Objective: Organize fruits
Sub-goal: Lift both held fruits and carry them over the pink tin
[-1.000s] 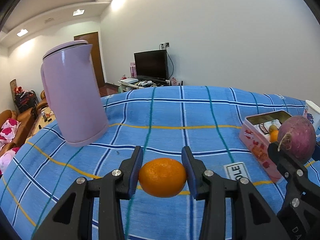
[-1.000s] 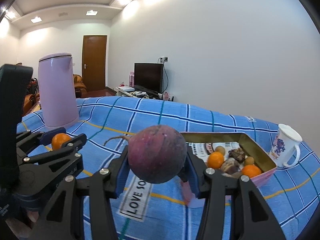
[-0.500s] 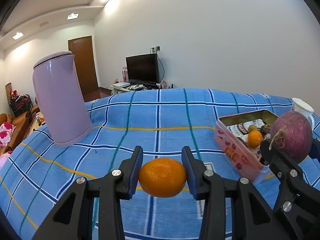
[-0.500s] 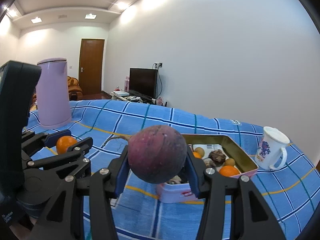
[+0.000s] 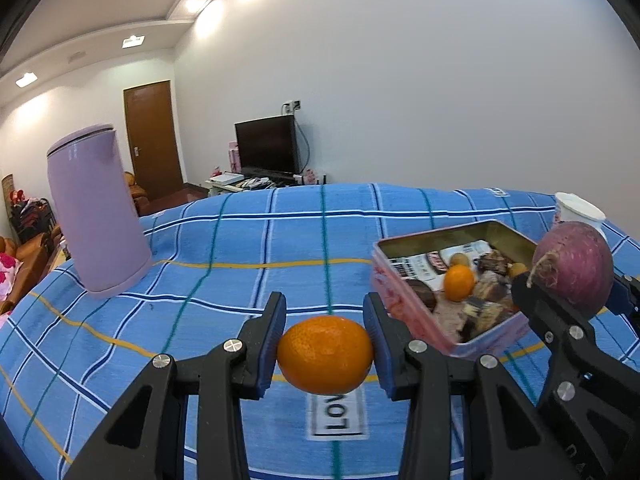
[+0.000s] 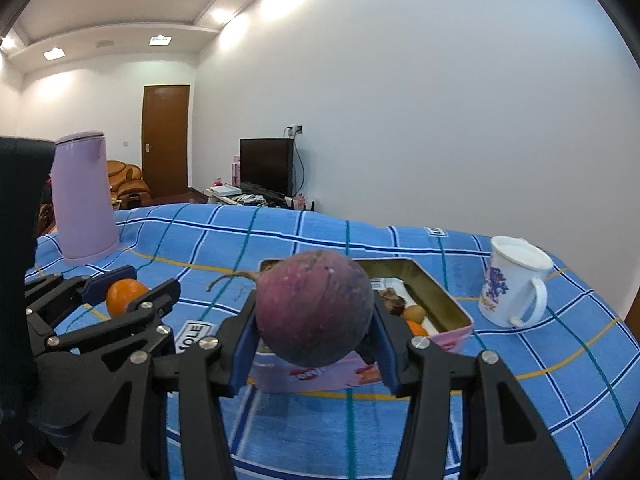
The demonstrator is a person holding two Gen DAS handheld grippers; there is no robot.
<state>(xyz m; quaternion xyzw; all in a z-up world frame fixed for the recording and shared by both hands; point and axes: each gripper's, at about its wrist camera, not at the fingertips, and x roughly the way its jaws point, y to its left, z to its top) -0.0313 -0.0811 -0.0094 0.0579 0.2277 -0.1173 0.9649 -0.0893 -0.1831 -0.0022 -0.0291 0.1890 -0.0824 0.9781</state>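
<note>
My left gripper (image 5: 325, 334) is shut on an orange (image 5: 325, 354), held above the blue plaid cloth, just left of a pink tin (image 5: 404, 298). The tin holds an orange, small brown fruits and wrappers. My right gripper (image 6: 314, 334) is shut on a round purple fruit (image 6: 314, 312) with a dry stem, held in front of the pink tin (image 6: 454, 330) and hiding most of its inside. In the left wrist view that purple fruit (image 5: 574, 266) hangs at the tin's right end. The right wrist view shows the left gripper (image 6: 126, 288) with its orange (image 6: 124, 294) at the left.
A tall lilac kettle (image 5: 94, 210) stands at the far left of the cloth. A white mug (image 6: 514, 280) with a purple print stands right of the tin. Beyond the table's far edge are a television and a brown door. A label patch (image 5: 338, 414) lies under my left gripper.
Both grippers have moved to the right across the cloth with their fruits. The pink tin now stands much nearer, and the kettle has slid away to the left.
</note>
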